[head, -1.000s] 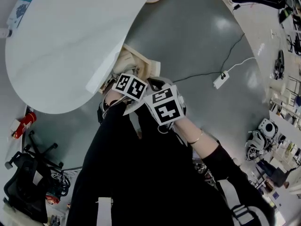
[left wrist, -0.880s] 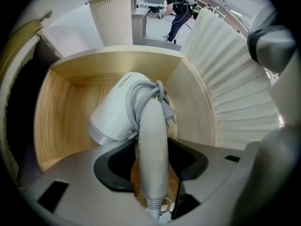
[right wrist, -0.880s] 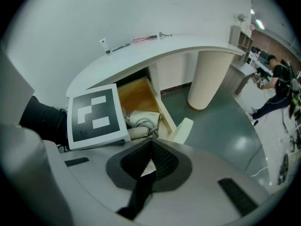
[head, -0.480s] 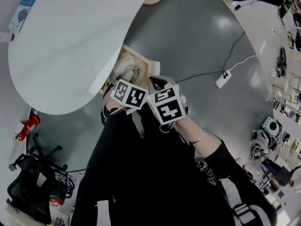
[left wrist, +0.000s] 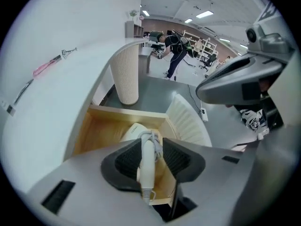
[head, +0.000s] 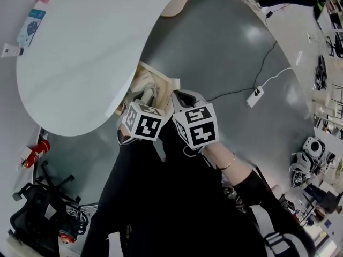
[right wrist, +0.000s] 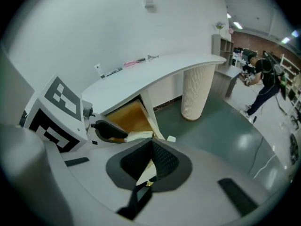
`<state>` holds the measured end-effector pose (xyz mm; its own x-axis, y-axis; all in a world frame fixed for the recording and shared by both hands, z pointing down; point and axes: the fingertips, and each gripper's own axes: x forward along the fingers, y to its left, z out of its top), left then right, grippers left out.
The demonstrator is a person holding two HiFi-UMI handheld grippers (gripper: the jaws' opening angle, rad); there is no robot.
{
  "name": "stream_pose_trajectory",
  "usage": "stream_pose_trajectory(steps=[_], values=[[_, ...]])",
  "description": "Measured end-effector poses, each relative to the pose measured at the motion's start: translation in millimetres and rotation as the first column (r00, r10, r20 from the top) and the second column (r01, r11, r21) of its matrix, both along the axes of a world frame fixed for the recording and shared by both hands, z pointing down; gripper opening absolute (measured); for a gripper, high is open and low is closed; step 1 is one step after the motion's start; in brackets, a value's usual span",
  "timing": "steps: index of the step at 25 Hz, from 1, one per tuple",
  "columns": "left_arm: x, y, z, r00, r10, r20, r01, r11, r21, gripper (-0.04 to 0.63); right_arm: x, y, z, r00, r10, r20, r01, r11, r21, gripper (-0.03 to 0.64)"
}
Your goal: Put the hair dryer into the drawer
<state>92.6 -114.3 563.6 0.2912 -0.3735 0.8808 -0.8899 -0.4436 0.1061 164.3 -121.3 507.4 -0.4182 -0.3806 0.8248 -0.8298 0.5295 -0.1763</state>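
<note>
The white hair dryer lies inside the open wooden drawer under the white table, its cord wound round the handle. My left gripper hovers above the drawer. Its jaws have just been closing but stand apart, and the dryer's handle shows through the gap below them without the pads pressing on it. In the head view the left gripper and right gripper sit side by side at the drawer's near edge. My right gripper is shut with nothing between its pads.
The white table top rests on a ribbed column. A white ribbed panel curves beside the drawer. A power strip with its cable lies on the grey floor. An office chair stands lower left. A person bends far off.
Both grippers have drawn back and up from the drawer toward my body, the left more than the right. The left marker cube has turned. The dryer stays in the drawer.
</note>
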Motion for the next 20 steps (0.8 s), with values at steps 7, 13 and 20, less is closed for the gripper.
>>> stream_pose_trajectory(steps=[7,13,20], values=[[4,-7,-47,0.987,-0.066,-0.145,0.08,0.992,0.094,0.04,-2,-9,-41,0.995,0.019,0.095,-0.026,0.997,0.074,0.002],[-1,-11,-88,0.963,-0.078,-0.259,0.131,0.973,0.191,0.009,-6,-10,-73,0.986,0.004,0.166,-0.03,0.988,0.154,0.002],[-20,-14,-164,0.9,-0.101,-0.424,0.265,0.899,0.35,0.009,-5,-10,-121,0.967,-0.005,0.256,-0.069,0.957,0.281,0.002]])
